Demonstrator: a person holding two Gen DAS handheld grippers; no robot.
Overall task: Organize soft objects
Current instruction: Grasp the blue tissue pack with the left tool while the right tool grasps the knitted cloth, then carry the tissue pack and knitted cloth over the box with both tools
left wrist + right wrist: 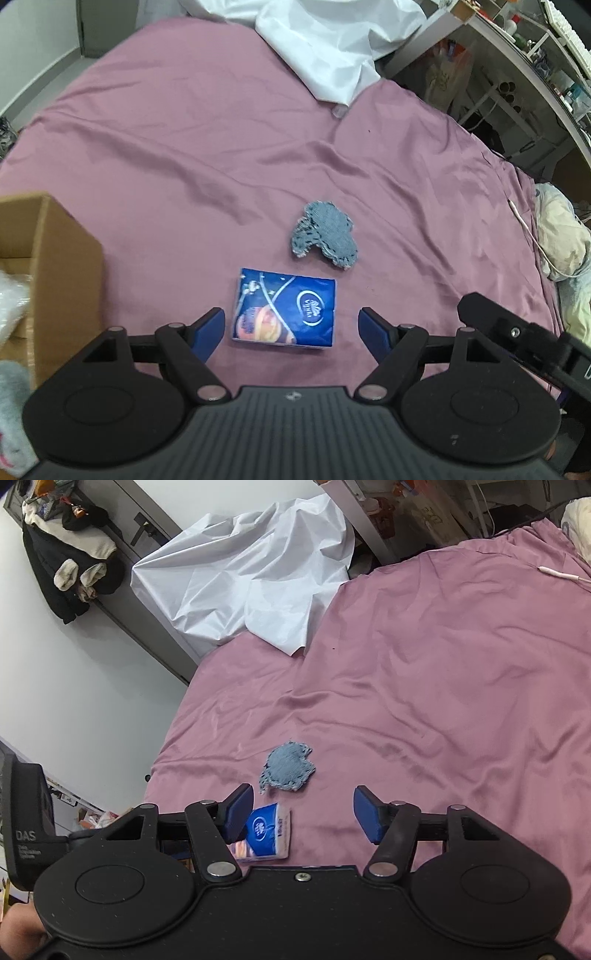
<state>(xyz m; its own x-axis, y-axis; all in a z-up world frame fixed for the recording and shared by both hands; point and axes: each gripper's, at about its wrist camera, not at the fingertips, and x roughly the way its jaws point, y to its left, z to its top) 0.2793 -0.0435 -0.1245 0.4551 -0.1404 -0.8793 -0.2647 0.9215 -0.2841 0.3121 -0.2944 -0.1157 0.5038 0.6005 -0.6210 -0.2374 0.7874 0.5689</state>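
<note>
Across most of both views, a bed [184, 147] under a wrinkled mauve sheet carries everything. White crumpled fabric [325, 44] is heaped at its far edge; in the right wrist view it spills from beside a grey door onto the sheet. Cardboard box [62, 266] at the left edge of the left wrist view, top open, pale soft items blurred inside and in front of it. Left gripper [291, 325]: jaws spread wide, holding nothing, blue pads hovering either side of the near part of a blue tissue pack [284, 308], not touching it as far as can be told. The pack lies flat on the sheet, printed face up. Right gripper [303, 812]: likewise parted and empty, set above bare sheet, with the tissue pack just beside and partly behind its left finger. Grey-blue knitted cloth [325, 236], scrunched, lies on the sheet just beyond the pack, a narrow gap between them. A thin white cable [561, 575] runs along the sheet's far right.
</note>
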